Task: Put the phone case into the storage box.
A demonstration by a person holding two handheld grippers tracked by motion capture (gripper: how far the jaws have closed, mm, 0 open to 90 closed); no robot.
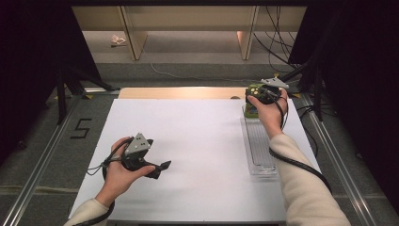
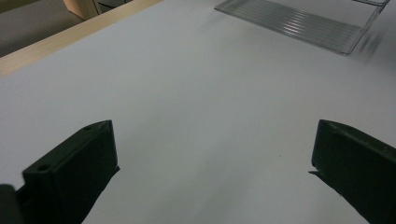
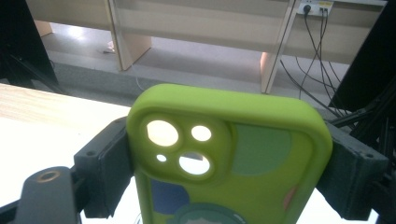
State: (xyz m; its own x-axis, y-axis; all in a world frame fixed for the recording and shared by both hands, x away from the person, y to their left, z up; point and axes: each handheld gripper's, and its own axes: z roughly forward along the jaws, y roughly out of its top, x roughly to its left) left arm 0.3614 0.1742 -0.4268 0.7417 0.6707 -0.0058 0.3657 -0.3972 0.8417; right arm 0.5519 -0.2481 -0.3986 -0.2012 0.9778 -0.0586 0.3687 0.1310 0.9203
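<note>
A lime-green phone case (image 3: 229, 154) with camera cutouts and coloured patches stands between the two black jaws of my right gripper (image 3: 229, 161), which press on its sides. From above, my right gripper (image 1: 258, 98) holds the green case (image 1: 251, 110) over the far end of a clear ribbed plastic tray (image 1: 260, 146). My left gripper (image 1: 157, 169) rests low over the white board at the front left, pointing right. Its jaws stand wide apart with bare white surface between them (image 2: 212, 154).
The clear tray (image 2: 299, 23) lies lengthwise along the right side of the white board (image 1: 197, 141). A strip of wooden table (image 1: 179, 92) shows behind the board. Metal rails run along both sides, and cables hang at the back right.
</note>
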